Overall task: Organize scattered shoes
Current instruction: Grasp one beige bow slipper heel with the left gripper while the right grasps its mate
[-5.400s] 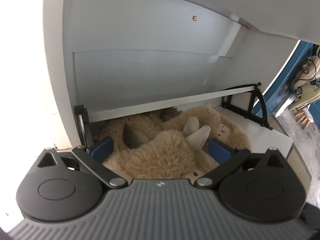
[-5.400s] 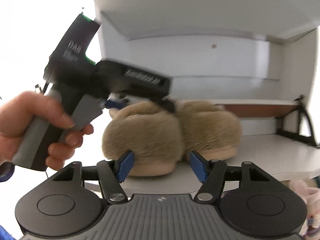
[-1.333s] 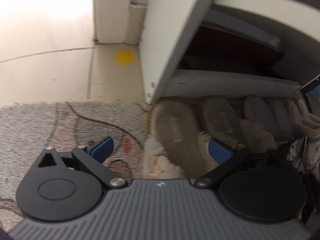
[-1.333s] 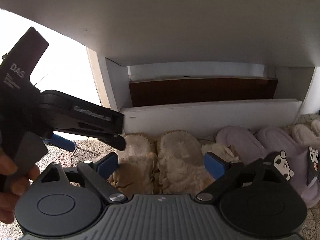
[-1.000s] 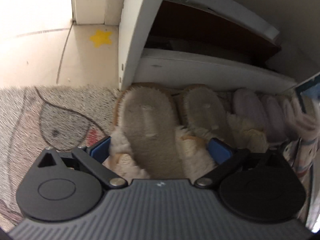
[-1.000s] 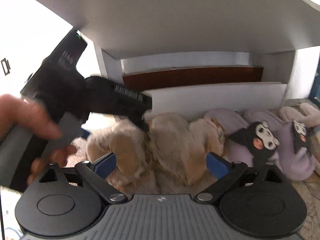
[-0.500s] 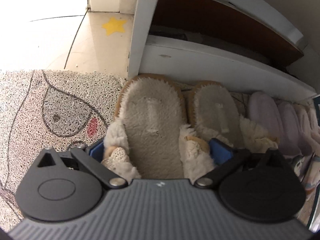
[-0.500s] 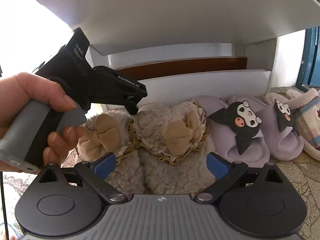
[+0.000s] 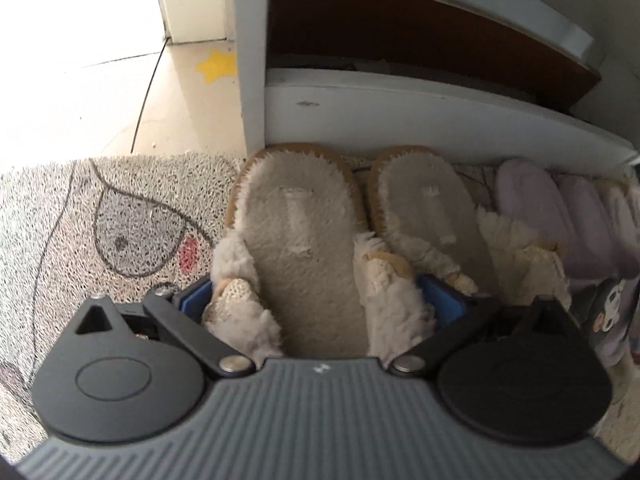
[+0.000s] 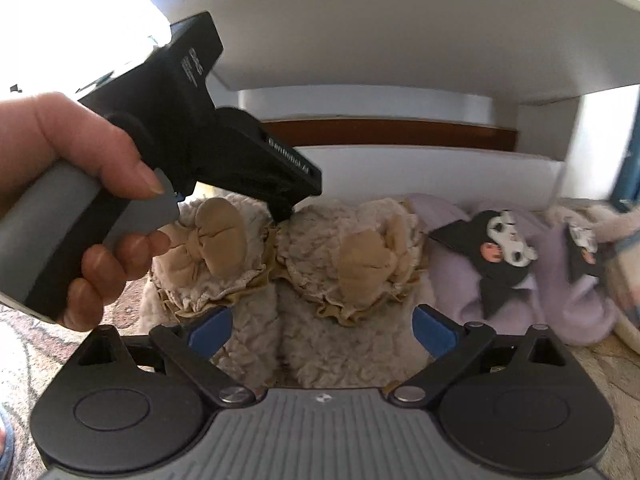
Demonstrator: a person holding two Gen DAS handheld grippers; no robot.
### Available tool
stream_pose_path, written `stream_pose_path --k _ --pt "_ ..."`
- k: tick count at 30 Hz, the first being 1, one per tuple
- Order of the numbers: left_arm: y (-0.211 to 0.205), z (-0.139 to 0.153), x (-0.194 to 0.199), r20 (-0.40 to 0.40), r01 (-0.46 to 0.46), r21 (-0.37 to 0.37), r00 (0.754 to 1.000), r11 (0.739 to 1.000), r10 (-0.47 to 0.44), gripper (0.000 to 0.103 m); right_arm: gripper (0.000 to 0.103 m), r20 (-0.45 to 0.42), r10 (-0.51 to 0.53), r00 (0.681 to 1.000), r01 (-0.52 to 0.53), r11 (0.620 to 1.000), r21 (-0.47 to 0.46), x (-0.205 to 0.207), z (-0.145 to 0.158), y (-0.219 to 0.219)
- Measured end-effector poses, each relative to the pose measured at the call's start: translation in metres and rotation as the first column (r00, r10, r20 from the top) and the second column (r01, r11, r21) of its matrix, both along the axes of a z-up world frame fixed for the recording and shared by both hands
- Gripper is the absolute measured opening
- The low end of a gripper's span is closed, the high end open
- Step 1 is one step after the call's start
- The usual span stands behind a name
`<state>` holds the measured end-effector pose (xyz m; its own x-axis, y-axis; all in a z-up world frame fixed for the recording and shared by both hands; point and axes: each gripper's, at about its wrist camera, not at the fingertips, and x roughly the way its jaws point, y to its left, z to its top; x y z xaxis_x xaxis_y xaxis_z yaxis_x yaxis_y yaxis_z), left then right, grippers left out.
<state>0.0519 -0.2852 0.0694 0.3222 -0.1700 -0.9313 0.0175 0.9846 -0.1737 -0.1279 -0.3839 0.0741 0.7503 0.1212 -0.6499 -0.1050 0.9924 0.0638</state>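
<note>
Left gripper (image 9: 320, 300) jaws straddle the left cream slipper (image 9: 298, 236) on the mat (image 9: 100, 216).

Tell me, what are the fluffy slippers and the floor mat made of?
The cream slippers look like fuzzy fleece: shaggy, curly pile, with smooth tan fabric bows on top. The mat seems made of looped plastic strands, coarse and wiry-looking, though it could be stiff fibre.

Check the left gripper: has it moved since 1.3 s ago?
Yes. The left gripper has advanced toward the cabinet, now straddling the left slipper, jaws open.
</note>
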Motion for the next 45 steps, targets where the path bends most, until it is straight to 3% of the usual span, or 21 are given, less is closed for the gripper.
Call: stream_pose_path --k 3,8,11,15,18,19,24,27,31,34,36,38,41,45 --pt "0.001 0.001 -0.002 -0.007 0.008 -0.003 1.0 1.0 -0.008 0.103 0.098 -0.021 0.053 0.998 -0.053 0.998 -0.019 0.015 -0.008 0.011" --pt "0.006 0.0 -0.006 -0.013 0.013 -0.012 1.0 1.0 -0.014 0.103 0.103 -0.004 0.085 0.996 -0.085 0.985 -0.149 0.028 -0.022 0.035" --pt "0.005 0.001 -0.012 -0.006 0.019 -0.003 1.0 1.0 -0.019 0.103 0.093 0.011 0.056 0.998 -0.055 0.995 -0.083 0.029 -0.025 0.03" --pt "0.004 0.002 -0.02 -0.008 0.021 -0.007 1.0 1.0 -0.021 0.103 0.049 0.024 0.024 0.999 -0.023 0.999 -0.029 0.017 -0.019 0.028" --pt "0.005 0.004 -0.032 -0.001 0.039 -0.011 0.999 0.999 -0.039 0.103 0.025 0.035 0.005 0.999 -0.005 1.0 -0.017 0.001 -0.011 0.034" --pt "0.006 0.005 -0.037 -0.005 0.054 -0.013 0.999 0.998 -0.054 0.103 0.01 0.037 0.0 0.999 0.0 1.0 -0.007 -0.003 -0.009 0.034" --pt "0.014 0.007 -0.055 -0.036 0.086 -0.024 0.996 0.996 -0.086 0.103 0.012 -0.006 -0.024 1.0 0.024 1.0 0.002 -0.016 -0.01 0.042" --pt "0.026 0.013 -0.058 -0.047 0.021 -0.048 0.999 0.999 -0.023 0.103 0.024 -0.009 -0.057 0.998 0.057 0.998 0.034 -0.018 -0.004 0.035" --pt "0.026 0.029 -0.076 0.019 -0.029 -0.031 0.999 0.999 0.03 0.103 0.04 0.016 -0.082 0.996 0.081 0.995 0.061 -0.023 0.003 0.027" --pt "0.04 0.036 -0.087 0.054 -0.125 -0.099 0.99 0.987 0.131 0.103 0.045 0.013 -0.098 0.995 0.097 0.992 0.076 -0.029 0.003 0.022" --pt "0.056 0.037 -0.087 0.041 -0.206 -0.144 0.976 0.968 0.214 0.103 0.048 0.005 -0.099 0.995 0.098 0.992 0.082 -0.032 0.001 0.023" --pt "0.062 0.034 -0.084 0.013 -0.231 -0.184 0.971 0.955 0.238 0.103 0.051 0.002 -0.097 0.995 0.096 0.992 0.085 -0.033 0.0 0.023" --pt "0.061 0.031 -0.08 -0.02 -0.218 -0.27 0.975 0.938 0.221 0.103 0.055 -0.003 -0.093 0.996 0.093 0.991 0.091 -0.035 -0.001 0.025" --pt "0.049 0.038 -0.076 0.007 -0.176 -0.223 0.983 0.959 0.182 0.103 0.058 -0.007 -0.087 0.996 0.087 0.992 0.091 -0.038 -0.004 0.028"
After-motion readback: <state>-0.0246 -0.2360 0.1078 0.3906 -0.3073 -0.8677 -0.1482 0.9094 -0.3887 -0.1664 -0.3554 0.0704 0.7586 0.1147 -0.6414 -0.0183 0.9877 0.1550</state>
